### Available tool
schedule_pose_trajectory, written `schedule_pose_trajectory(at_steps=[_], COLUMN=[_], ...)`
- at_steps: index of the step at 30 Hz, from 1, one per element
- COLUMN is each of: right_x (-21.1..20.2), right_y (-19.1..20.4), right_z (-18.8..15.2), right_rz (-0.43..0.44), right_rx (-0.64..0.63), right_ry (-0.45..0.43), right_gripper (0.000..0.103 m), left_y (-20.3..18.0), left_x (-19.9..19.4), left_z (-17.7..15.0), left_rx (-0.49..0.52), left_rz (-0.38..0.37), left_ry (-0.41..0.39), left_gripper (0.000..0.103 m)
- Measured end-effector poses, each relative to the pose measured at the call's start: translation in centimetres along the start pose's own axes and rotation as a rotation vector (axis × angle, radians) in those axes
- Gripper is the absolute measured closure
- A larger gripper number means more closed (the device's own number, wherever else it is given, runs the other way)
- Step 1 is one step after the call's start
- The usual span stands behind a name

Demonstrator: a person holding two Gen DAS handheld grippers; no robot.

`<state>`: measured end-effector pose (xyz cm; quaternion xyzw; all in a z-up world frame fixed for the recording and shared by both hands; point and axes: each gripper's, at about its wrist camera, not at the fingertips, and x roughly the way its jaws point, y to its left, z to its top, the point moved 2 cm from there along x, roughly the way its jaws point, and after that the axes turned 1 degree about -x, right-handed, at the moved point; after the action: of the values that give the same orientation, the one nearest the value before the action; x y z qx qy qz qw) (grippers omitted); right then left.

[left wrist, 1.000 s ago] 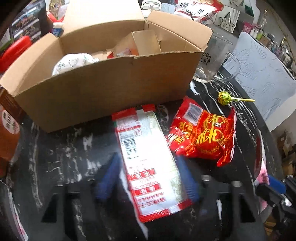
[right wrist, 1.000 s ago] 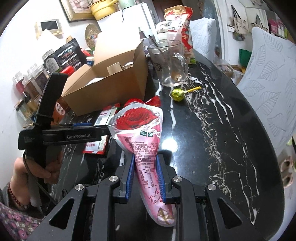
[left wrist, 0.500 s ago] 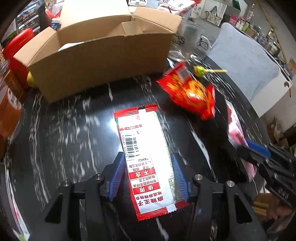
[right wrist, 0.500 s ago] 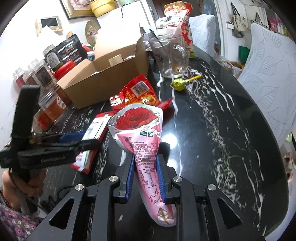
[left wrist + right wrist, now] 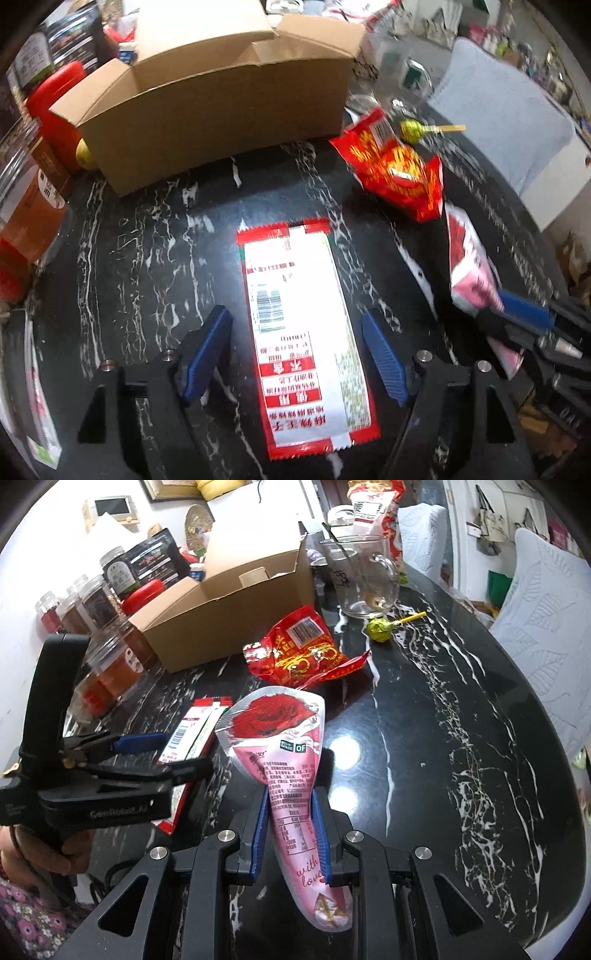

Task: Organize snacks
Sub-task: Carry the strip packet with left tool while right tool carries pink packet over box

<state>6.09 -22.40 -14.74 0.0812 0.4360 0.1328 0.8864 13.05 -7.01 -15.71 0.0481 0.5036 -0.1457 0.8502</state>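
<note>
On the black marble-veined tabletop (image 5: 140, 236), a flat white-and-red snack sachet (image 5: 301, 325) lies between the left gripper (image 5: 297, 350) fingers, which have just been opening and stand clear of it. Right gripper (image 5: 290, 834) pinches a pink rose-printed pouch (image 5: 280, 746) (brown cardboard box (image 5: 221, 118) sits beyond).

Both cameras ride the grippers, tilted steeply down, close over the black table (image 5: 147, 240); both catch the cardboard box (image 5: 229, 616).
</note>
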Motion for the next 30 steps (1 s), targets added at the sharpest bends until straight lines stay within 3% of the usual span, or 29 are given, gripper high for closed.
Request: schedule_pose_trajectory(at_steps=[3,6,16,30], right_x=[0.3,0.7,0.8,0.9], right_y=[0.1,0.1,0.8,3.2], right_z=[-0.1,0.0,0.4,1.7], right_rz=[0.011,0.016,0.024,0.098], right_rx=[0.005,0.010,0.002,-0.040], right_ry=[0.002,0.010,0.005,-0.019], right_gripper=[0.080,0.080,0.080,0.080], left_y=[0.4,0.5,1.0,3.0], left_x=[-0.4,-0.5,-1.4,-5.3], left_z=[-0.1,0.0,-0.6,-1.0], left_rx=[0.010,0.006,-0.009,-0.050], left_rz=[0.034,0.029,-0.037,-0.030], left_ry=[-0.030,-0.032,-0.029,-0.088], left_gripper=[0.049,0.053,0.056,0.056])
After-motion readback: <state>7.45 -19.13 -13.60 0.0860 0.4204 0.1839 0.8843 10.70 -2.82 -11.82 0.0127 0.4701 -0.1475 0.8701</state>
